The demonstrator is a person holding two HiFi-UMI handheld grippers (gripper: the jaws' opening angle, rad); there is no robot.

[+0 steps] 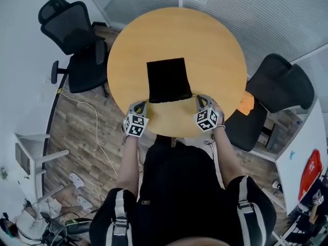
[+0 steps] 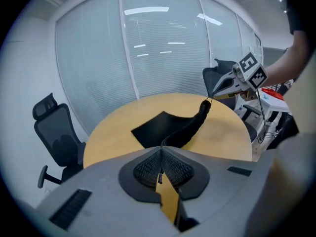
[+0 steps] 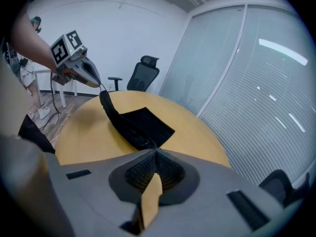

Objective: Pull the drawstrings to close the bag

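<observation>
A black drawstring bag [image 1: 168,79] lies flat on the round wooden table [image 1: 205,45], with its mouth at the near edge. The mouth is bunched into a dark ridge [image 2: 190,127] stretched between the two grippers. My left gripper [image 1: 145,104] is shut at the bag's near left corner, with a thin cord [image 2: 159,173] pinched between its pads. At the near right corner my right gripper [image 1: 198,99] is also shut, and the cord runs into its jaws from the gathered edge [image 3: 123,125]. Each gripper shows in the other's view: right gripper [image 2: 213,97], left gripper [image 3: 100,86].
A black office chair [image 1: 77,45] stands left of the table and another [image 1: 279,83] to its right, beside an orange seat [image 1: 246,102]. Glass walls with blinds run behind the table. A white desk [image 1: 31,152] and a floor cable [image 1: 95,122] are at the left.
</observation>
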